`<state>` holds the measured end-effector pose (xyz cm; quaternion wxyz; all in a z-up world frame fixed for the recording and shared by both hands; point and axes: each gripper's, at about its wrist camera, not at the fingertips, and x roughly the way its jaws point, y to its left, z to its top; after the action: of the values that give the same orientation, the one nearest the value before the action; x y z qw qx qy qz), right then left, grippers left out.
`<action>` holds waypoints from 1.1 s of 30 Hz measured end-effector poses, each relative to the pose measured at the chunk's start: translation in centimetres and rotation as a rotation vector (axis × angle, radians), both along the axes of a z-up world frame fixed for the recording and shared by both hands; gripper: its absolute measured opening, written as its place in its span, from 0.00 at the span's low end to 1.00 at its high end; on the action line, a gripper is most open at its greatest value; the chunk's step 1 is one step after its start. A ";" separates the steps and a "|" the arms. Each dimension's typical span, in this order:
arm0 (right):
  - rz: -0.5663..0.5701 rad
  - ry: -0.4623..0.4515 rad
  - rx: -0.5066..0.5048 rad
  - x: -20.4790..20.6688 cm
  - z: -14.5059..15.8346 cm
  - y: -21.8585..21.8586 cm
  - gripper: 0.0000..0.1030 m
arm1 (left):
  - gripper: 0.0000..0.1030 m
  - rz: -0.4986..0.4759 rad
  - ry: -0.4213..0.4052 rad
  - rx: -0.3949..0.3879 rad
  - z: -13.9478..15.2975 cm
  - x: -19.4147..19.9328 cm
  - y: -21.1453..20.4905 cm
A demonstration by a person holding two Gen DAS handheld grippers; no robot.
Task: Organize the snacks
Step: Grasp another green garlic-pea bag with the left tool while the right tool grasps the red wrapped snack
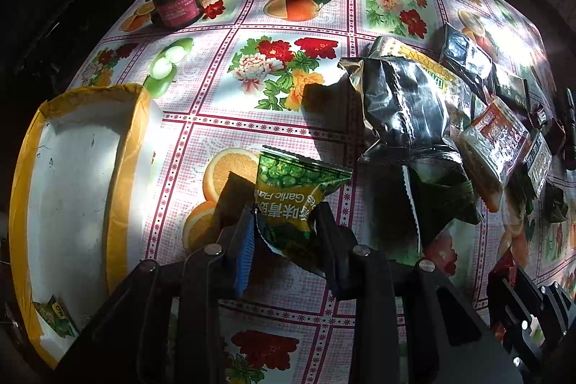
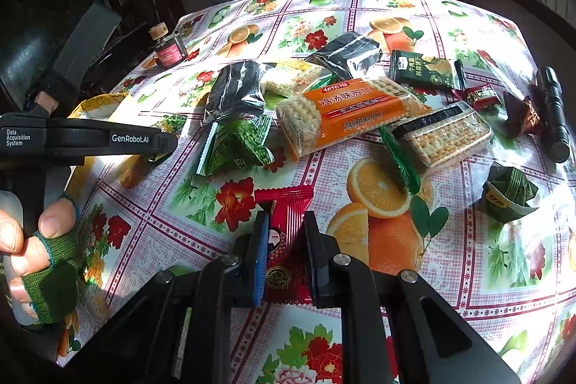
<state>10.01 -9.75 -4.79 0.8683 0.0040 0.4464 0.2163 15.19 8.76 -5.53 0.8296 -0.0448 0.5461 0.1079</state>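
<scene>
Nearest me, the left gripper pinched a green pea packet by its lower edge, just right of the white box. The right gripper clamped a red packet flat on the table. Either thin, slick wrapper might have slipped free in transit. Farther off lay the snack pile.

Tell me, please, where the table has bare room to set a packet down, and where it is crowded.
Free: the cloth between the jar, the white box and the silver bag. Crowded: the heap around the orange cracker pack, out to the black flashlight.
</scene>
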 end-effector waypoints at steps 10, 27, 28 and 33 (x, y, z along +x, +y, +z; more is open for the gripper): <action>0.025 -0.023 0.117 -4.3 2.5 -1.5 0.16 | 0.33 0.040 -0.088 0.068 3.5 -7.9 -1.0; 0.120 -0.043 0.156 -8.0 4.0 1.5 0.16 | 0.33 0.079 -0.170 0.103 6.2 -13.3 0.3; 0.124 -0.043 0.156 -8.1 4.0 1.6 0.16 | 0.33 0.080 -0.172 0.102 6.2 -13.4 0.4; 0.136 -0.045 0.154 -8.5 4.2 2.2 0.16 | 0.33 0.085 -0.174 0.097 6.2 -13.8 0.9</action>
<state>1.51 -7.59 -0.58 0.8585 0.0356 0.4083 0.3083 1.38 9.64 0.65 0.8697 -0.0370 0.4635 0.1652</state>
